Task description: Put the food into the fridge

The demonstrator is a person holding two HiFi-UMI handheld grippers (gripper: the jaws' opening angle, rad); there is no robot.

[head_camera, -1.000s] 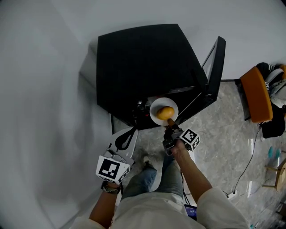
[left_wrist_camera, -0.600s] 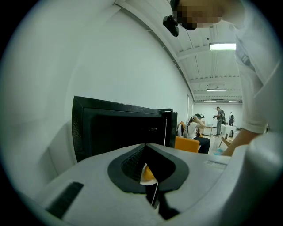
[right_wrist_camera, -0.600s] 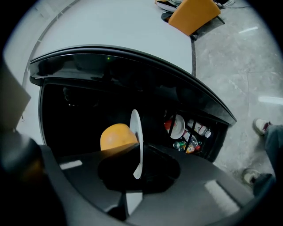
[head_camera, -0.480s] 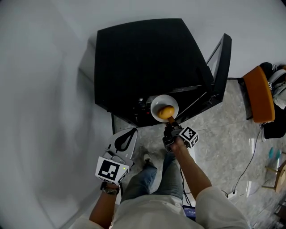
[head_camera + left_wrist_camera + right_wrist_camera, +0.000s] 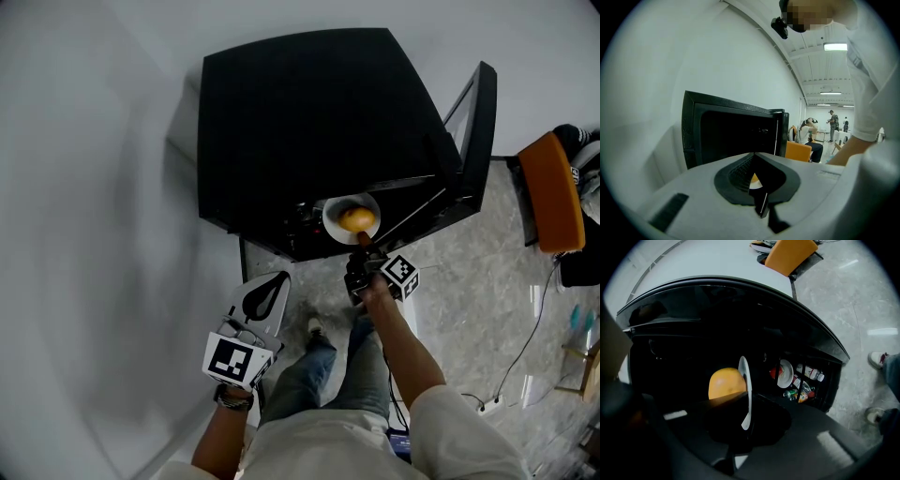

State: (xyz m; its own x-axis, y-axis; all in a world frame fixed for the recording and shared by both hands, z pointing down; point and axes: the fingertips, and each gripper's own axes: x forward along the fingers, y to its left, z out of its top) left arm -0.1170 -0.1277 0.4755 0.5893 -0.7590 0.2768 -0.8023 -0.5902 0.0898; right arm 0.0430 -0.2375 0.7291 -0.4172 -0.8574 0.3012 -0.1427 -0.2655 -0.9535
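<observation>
Now, right gripper (image 5: 362,247): white round plate (image 5: 334,221) bearing round orange food (image 5: 357,218) is being pinched between jaws.
left gripper (image 5: 263,296): jaws are being pressed together.

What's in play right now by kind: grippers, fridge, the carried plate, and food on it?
grippers: 2, the left gripper shut and empty, the right gripper shut on the plate's rim
fridge: 1, door open
plate: 1
orange food: 1, on the plate
Total: 5
</observation>
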